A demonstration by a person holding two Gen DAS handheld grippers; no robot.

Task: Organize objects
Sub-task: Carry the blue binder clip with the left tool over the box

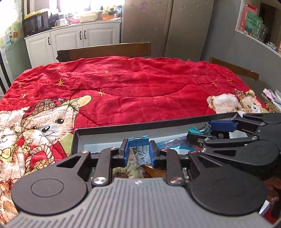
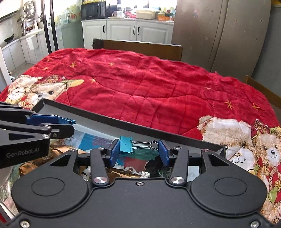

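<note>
Teal binder clip (image 2: pixel 126 145) lies crosswise, handles rightward

A red teddy-bear quilt (image 1: pixel 133 87) fills mid-frame; upper left, a black microwave (image 1: pixel 36 22) tops white cabinets (image 1: pixel 73 40).

Daylight floods in from the window (image 1: pixel 77 5) behind the kitchen counter, blown out to white glare. The red quilt (image 1: pixel 140 84) is evenly lit and sharp. Both views bend strongly at the edges, corners darkened.
</note>
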